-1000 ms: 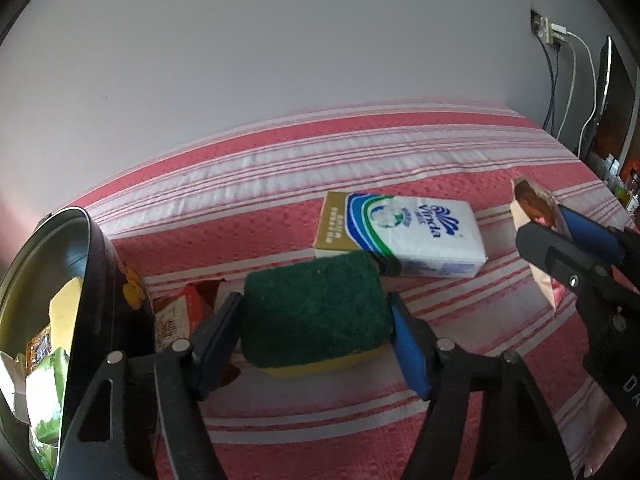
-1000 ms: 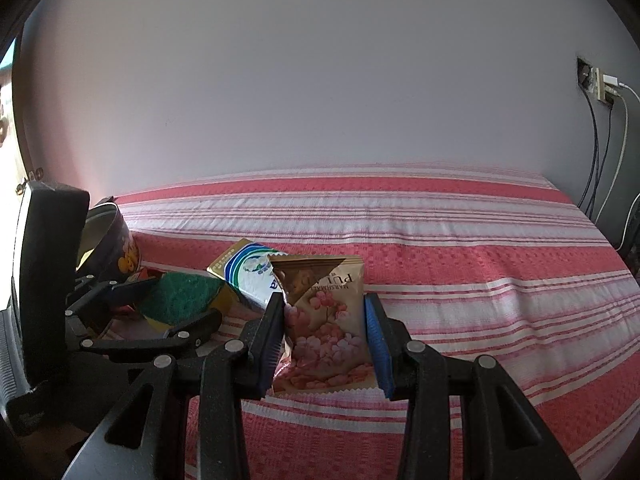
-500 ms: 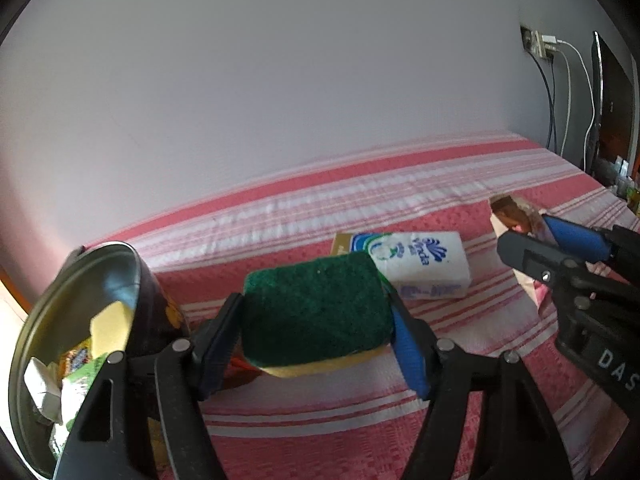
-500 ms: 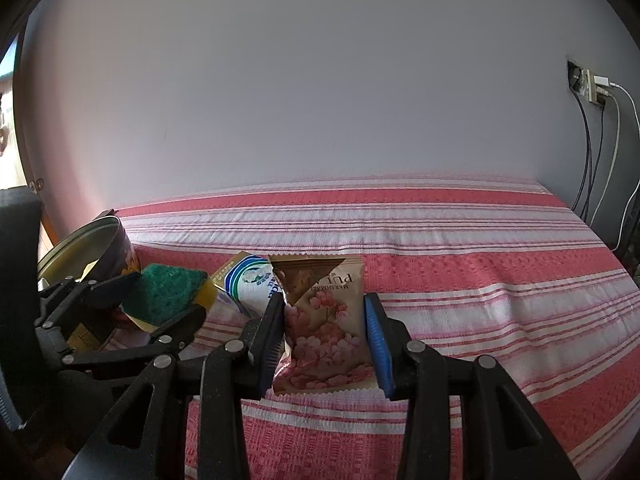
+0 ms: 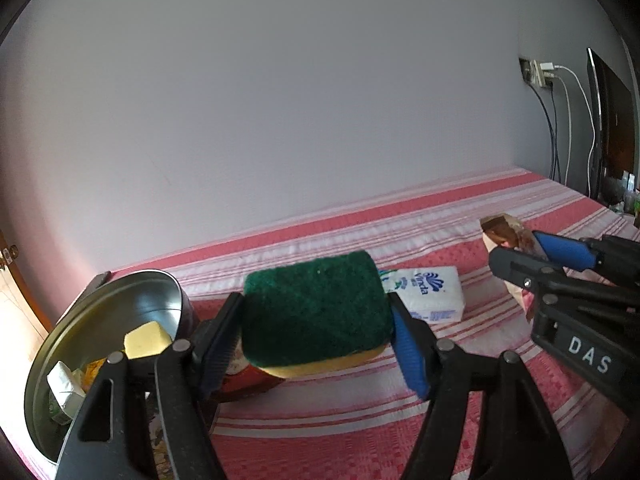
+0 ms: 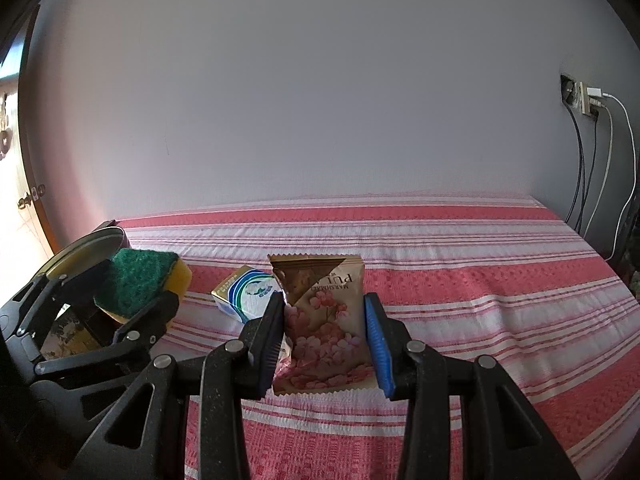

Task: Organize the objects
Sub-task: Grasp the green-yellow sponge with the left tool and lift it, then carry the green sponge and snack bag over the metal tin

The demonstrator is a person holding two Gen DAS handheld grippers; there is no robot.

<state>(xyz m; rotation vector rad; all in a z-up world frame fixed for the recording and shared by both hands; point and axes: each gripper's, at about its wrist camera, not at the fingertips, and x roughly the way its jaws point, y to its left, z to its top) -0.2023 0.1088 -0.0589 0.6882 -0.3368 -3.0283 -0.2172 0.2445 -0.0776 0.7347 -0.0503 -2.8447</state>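
Pink-striped bed point(image 6: 460, 280) against a plain grey wall carries everything. At its left edge stands a round tin point(image 5: 80, 332) already holding small packets. Beside it the left claw point(image 5: 316, 332) squeezes a sponge point(image 5: 316, 312) off the bed; soft and light, it is best pinched across its sides. A tissue pack point(image 5: 428, 294) lies mid-bed behind. Rightward, the right claw point(image 6: 324, 340) grips a snack packet point(image 6: 326, 332), thin, crinkly and probably slippery, by its edges. Only the left view shows the tin's inside; only the right view shows the packet's flowered front.
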